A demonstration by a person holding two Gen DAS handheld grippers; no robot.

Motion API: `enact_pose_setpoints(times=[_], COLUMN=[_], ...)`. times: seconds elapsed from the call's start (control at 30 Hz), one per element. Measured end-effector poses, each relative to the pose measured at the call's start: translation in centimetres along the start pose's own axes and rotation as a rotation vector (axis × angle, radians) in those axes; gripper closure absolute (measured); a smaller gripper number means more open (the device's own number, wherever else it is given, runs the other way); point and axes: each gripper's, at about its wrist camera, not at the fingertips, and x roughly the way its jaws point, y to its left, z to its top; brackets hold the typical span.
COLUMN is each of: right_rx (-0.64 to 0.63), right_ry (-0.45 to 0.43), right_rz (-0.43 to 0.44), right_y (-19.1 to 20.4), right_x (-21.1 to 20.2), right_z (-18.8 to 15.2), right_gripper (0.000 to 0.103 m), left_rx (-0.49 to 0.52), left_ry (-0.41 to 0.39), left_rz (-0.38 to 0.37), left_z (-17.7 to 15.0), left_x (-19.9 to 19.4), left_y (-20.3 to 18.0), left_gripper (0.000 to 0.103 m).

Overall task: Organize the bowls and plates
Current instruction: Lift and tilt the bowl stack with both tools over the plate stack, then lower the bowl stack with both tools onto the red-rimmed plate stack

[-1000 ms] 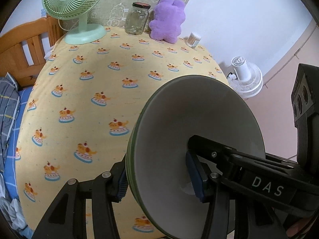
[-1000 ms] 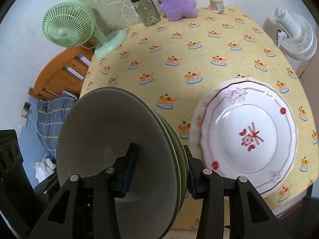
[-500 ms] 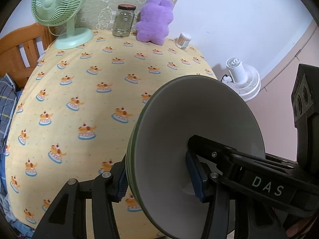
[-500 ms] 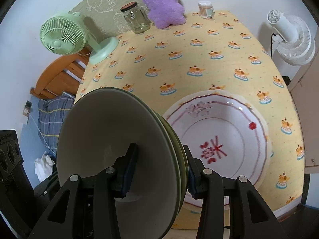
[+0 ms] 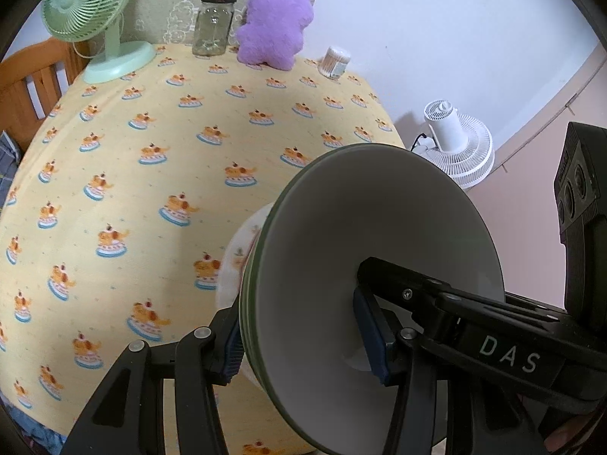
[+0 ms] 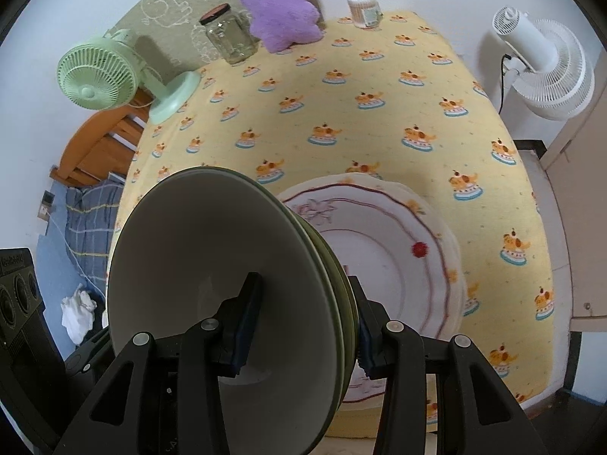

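A stack of green-rimmed bowls with pale insides [image 5: 371,265] is held on edge by both grippers, above the near part of the table; it also shows in the right wrist view [image 6: 212,265]. My left gripper [image 5: 303,349] is shut on one side of the stack's rim. My right gripper [image 6: 303,337] is shut on the opposite side. A white plate with red trim [image 6: 409,265] lies flat on the yellow tablecloth, to the right of and behind the bowls. In the left wrist view only a sliver of the plate [image 5: 239,261] shows past the bowls.
The table [image 5: 151,151] has a yellow patterned cloth. At its far edge stand a green desk fan [image 5: 98,19], a glass jar [image 5: 214,24], a purple plush toy [image 5: 277,22] and a cotton-swab tub [image 5: 335,61]. A white floor fan [image 6: 546,64] stands right of the table. A wooden bed frame [image 6: 98,148] is on the left.
Both grippers have carried the bowl stack right and forward. The plate has slid from far right to just behind the bowls and now shows in the left wrist view.
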Motion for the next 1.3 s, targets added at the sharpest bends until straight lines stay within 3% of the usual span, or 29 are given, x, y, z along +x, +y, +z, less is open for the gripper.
enact_pose_setpoints(times=[0.63,1.3], right_rx=[0.005,-0.005], right_ry=[0.108,0.084], right_rz=[-0.022,-0.006], right_y=[-4.2,-4.5], right_x=[3.0,3.1], right_z=[1.7,1.8], right_gripper=[0.057,0.056], left_rx=[-0.074,-0.073], left_ry=[0.083,0.065], left_rz=[0.001,0.016], left_z=[0.6,0.5], left_x=[4.8,4.9], left_y=[-1.1,-1.5], left_gripper=[0.051,0.051])
